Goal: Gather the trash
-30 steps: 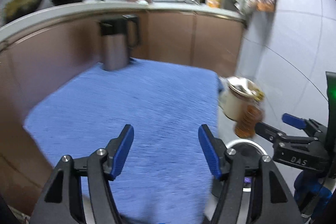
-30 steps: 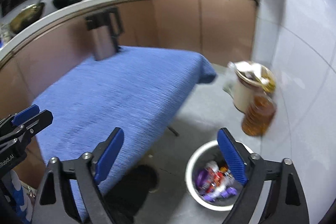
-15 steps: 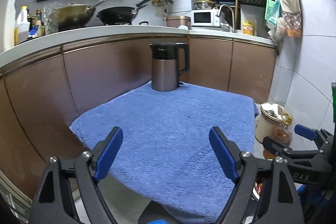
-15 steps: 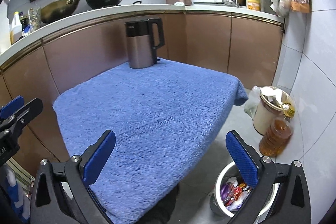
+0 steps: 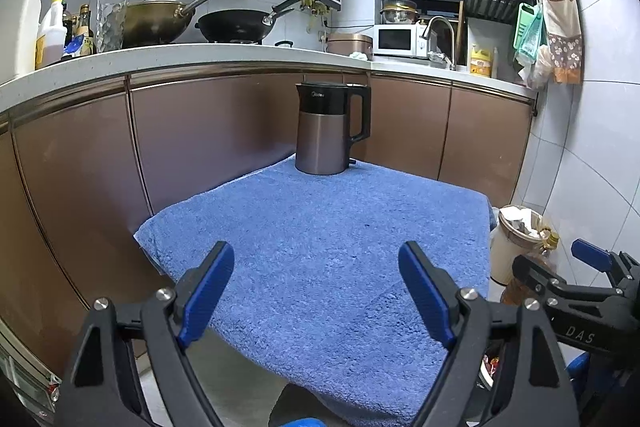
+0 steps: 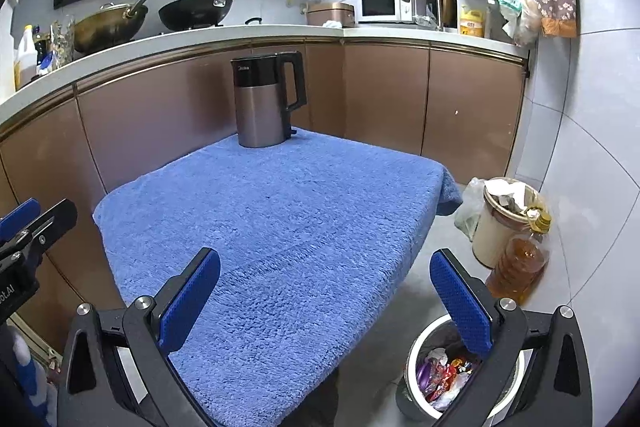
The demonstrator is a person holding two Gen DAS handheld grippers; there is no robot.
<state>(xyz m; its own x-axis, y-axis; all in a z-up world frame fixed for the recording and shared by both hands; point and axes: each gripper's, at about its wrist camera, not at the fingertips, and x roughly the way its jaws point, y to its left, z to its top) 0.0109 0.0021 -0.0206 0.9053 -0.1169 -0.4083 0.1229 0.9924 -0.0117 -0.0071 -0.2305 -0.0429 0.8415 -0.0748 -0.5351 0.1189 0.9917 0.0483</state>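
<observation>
A white-rimmed trash bin (image 6: 412,359) stands on the floor at the lower right of the right wrist view, with several coloured wrappers (image 6: 444,375) inside. My right gripper (image 6: 325,259) is open and empty, its right finger above the bin and its left finger over the blue towel-covered table (image 6: 280,219). My left gripper (image 5: 316,255) is open too, with nothing between its fingers, hovering over the near edge of the table (image 5: 340,227). No loose trash shows on the towel. Each gripper appears at the edge of the other's view: right gripper (image 5: 554,261), left gripper (image 6: 44,213).
A steel and black kettle (image 5: 324,135) stands at the table's far edge against brown cabinets (image 5: 208,147). A cream bucket with paper on top (image 6: 500,223) and an amber oil bottle (image 6: 520,263) sit on the floor by the tiled wall. Pans and a microwave are on the counter.
Both grippers' jaws stand wider than a second ago. Both views rose and swung from the table's right edge and floor toward the kettle, and the blur has gone. Little differs over the last half second.
</observation>
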